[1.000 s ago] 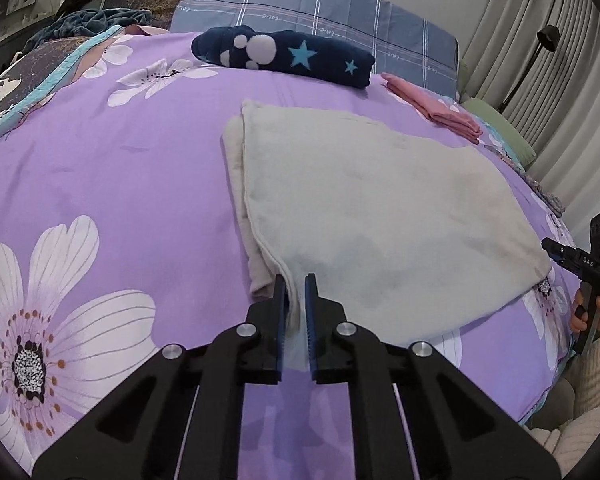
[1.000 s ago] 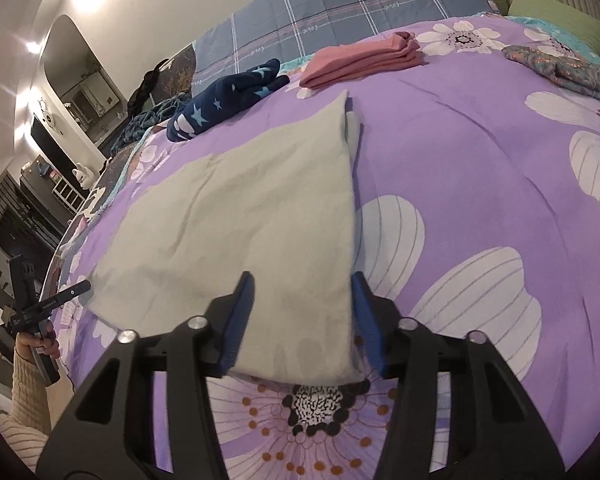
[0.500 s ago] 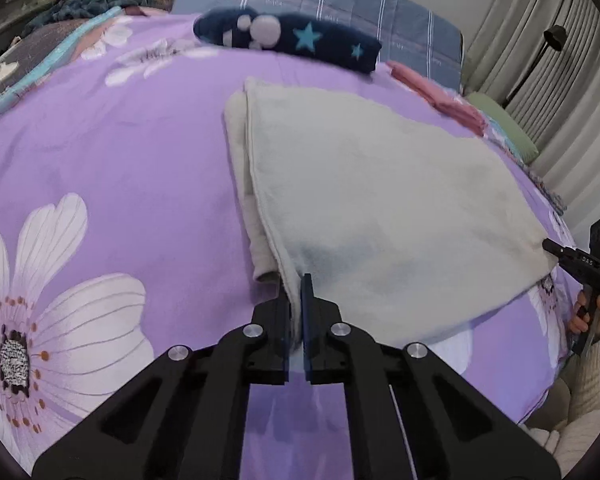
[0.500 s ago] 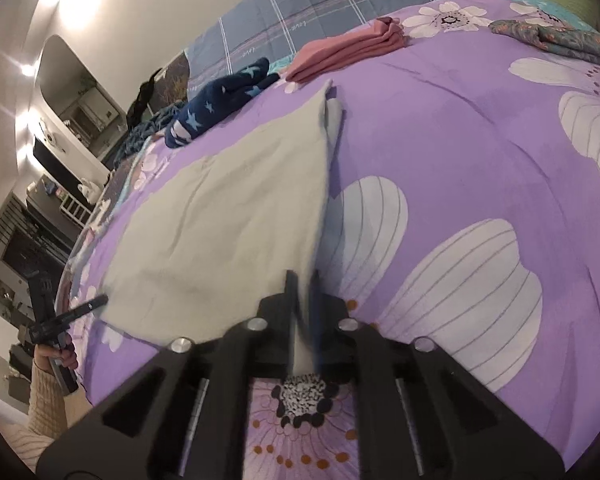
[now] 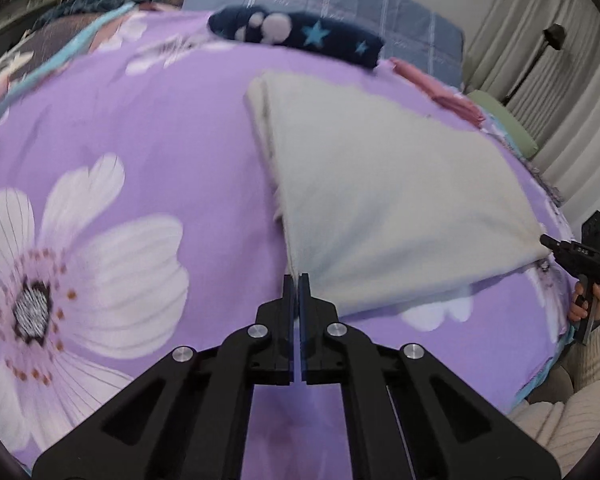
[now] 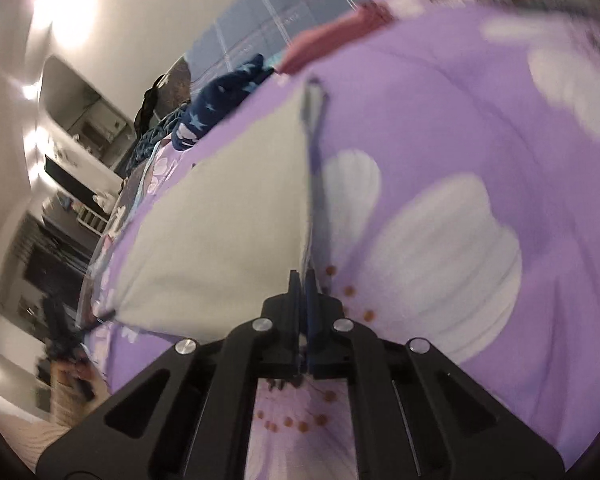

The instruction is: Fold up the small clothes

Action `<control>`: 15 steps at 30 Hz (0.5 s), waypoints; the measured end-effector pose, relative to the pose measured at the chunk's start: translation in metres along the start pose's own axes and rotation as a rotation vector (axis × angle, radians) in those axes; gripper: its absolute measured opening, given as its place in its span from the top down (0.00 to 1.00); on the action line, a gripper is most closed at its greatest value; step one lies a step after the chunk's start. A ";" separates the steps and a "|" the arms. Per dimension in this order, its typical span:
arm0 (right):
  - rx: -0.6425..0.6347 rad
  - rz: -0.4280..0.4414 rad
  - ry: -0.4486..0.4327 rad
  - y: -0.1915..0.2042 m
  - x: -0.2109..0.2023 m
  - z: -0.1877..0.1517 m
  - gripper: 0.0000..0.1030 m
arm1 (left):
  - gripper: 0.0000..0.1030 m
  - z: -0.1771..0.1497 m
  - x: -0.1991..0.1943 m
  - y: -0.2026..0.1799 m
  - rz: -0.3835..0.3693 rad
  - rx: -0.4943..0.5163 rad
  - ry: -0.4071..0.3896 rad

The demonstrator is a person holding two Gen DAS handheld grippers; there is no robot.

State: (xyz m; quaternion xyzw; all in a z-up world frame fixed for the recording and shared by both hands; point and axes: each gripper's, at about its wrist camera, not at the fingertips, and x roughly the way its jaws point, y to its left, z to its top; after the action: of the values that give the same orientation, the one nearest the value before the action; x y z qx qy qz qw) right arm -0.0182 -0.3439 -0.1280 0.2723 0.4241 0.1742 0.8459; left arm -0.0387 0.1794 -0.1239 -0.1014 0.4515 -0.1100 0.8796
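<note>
Pinching the near corners of the pale grey folded cloth garment (image 5: pixel 388 204), the left gripper (image 5: pixel 296 280) and right gripper (image 6: pixel 303 276) are both pressed together on fabric. The garment is spread on the purple flowered bedspread (image 5: pixel 140 128). Both corners are best lifted evenly and carried toward 12 o'clock, short of the navy star-patterned bundle (image 5: pixel 300 36).

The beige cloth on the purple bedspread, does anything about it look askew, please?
Slightly: along the left edge of the beige folded cloth, the lower layer sticks out beyond the top layer, so the edges do not line up.
</note>
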 end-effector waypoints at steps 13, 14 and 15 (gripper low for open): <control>-0.060 -0.040 0.040 0.004 0.001 -0.005 0.98 | 0.86 0.003 0.001 0.003 0.047 0.012 -0.019; -0.060 -0.038 0.039 0.004 0.000 -0.005 0.98 | 0.86 0.003 -0.001 0.000 0.065 0.021 -0.014; -0.069 -0.039 0.038 0.006 -0.001 -0.003 0.98 | 0.86 0.005 -0.006 -0.005 0.098 0.038 -0.012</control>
State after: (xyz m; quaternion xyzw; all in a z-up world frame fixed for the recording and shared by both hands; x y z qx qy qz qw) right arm -0.0221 -0.3391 -0.1252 0.2311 0.4392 0.1773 0.8499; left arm -0.0387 0.1768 -0.1149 -0.0632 0.4486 -0.0746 0.8883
